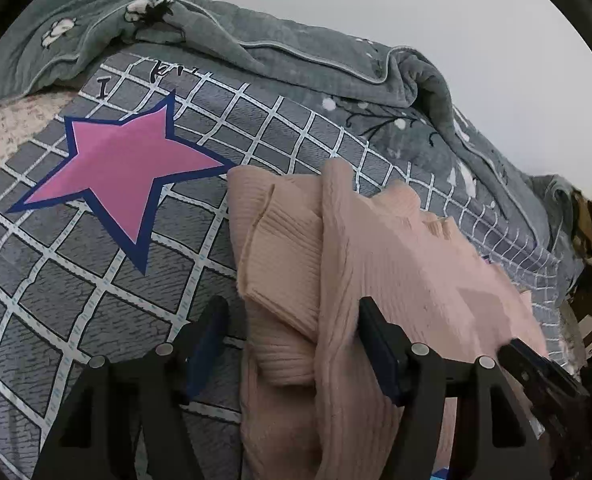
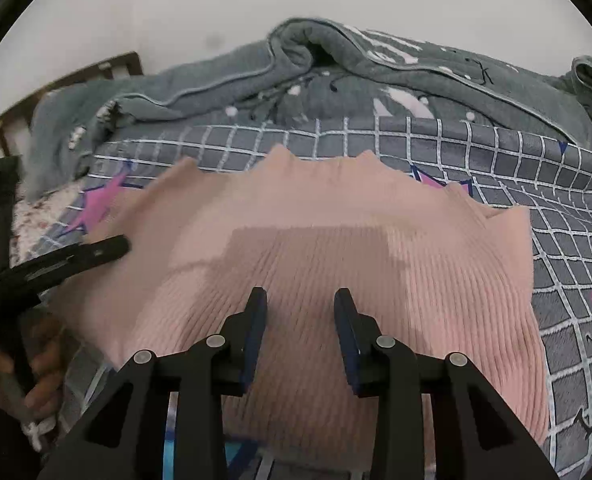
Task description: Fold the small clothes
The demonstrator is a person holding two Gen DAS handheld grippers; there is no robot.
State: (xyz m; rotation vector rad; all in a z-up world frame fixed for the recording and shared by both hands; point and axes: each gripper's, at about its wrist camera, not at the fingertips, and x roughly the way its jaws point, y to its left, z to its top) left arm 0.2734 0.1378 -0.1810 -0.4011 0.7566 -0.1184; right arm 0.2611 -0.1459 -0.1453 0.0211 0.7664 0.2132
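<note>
Both claws, left claw (image 1: 292, 320) and right claw (image 2: 300, 300), are hovering wide apart and gripping nothing over the pink sweater (image 2: 315, 280) lying on the bed (image 1: 96, 280), so pinching one edge squarely should be keeping the fold neat.

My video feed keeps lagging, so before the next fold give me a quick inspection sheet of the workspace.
Surface: bed sheet, grey with a white grid and a pink star.
Job's things: one pink ribbed sweater, partly folded, lying on the sheet.
Clutter: grey blanket bunched along the far side; a patterned cloth at the bed's right edge.
Grippers: left gripper open, jaws either side of a sweater fold; right gripper open over the sweater, holding nothing.
Cables: nothing seen.
Surroundings: plain white wall; wooden bed frame at the left.
</note>
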